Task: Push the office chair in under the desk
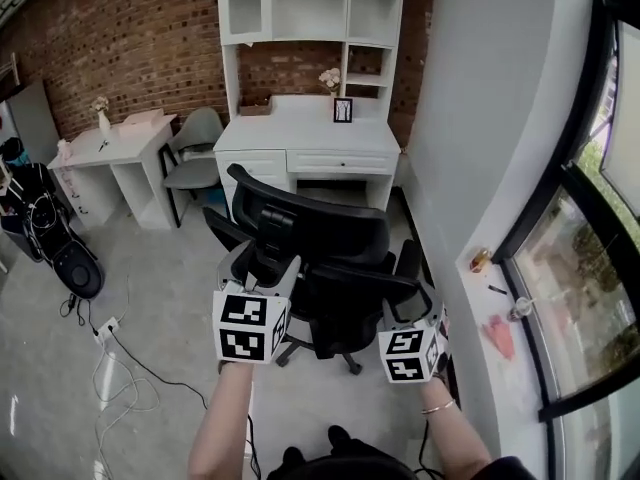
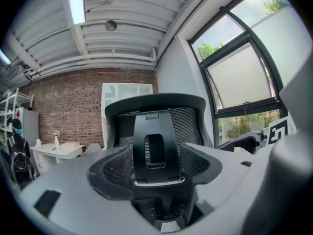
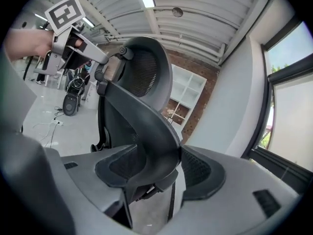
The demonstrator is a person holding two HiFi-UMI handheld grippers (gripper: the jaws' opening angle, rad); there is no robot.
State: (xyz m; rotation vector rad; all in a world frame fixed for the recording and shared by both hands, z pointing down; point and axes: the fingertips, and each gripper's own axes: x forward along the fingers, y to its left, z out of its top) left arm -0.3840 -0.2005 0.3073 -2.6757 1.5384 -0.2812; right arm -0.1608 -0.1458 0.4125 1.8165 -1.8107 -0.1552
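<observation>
While the right hand-held gripper (image 3: 161, 153) is clamped on the side edge of the backrest of the office chair (image 1: 330, 238), with the curved black frame wedged between its pads, the left hand-held gripper (image 2: 156, 160) isn't gripping anything. Its jaws stand wide apart, and the chair's black centre spine shows in the gap just ahead without being pinched. The chair sits right in front of both, back turned toward them. The white desk (image 1: 300, 128) is further ahead, past the chair, so the chair is out on the floor and not tucked under.
</observation>
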